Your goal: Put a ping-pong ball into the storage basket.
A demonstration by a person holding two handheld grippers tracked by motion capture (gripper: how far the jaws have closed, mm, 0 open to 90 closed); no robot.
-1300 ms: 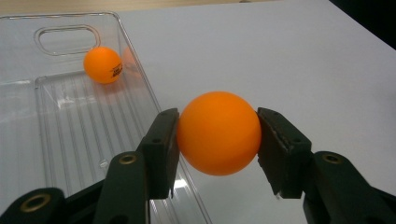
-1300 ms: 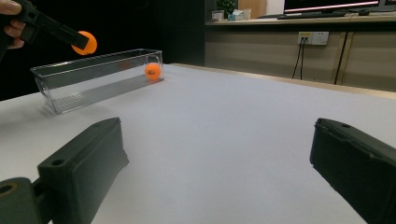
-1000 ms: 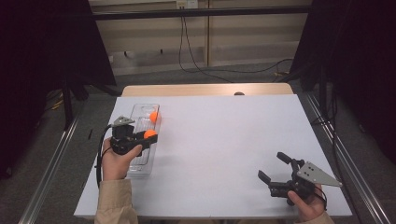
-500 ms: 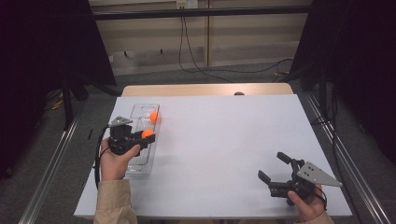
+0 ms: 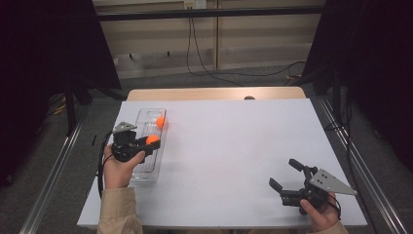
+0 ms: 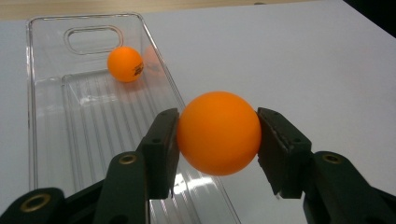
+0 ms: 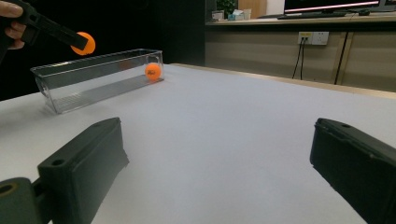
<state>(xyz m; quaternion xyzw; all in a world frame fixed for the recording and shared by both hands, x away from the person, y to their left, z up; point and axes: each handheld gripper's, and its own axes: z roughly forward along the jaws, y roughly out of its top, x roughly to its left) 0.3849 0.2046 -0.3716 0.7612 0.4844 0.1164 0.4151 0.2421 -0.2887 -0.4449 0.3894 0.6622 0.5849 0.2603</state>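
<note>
Orange ball [image 6: 218, 133] in left tongs [image 6: 217, 140] overhangs clear tray's [image 6: 51, 140] right edge.

The black print on the far orange ball [image 6: 125, 64] is too small to read; the clear tray [image 6: 46, 140] is cut off at the bottom edge of the left gripper view; the person's hand [image 7: 14, 28] is cut off at the top left corner of the right gripper view.
</note>
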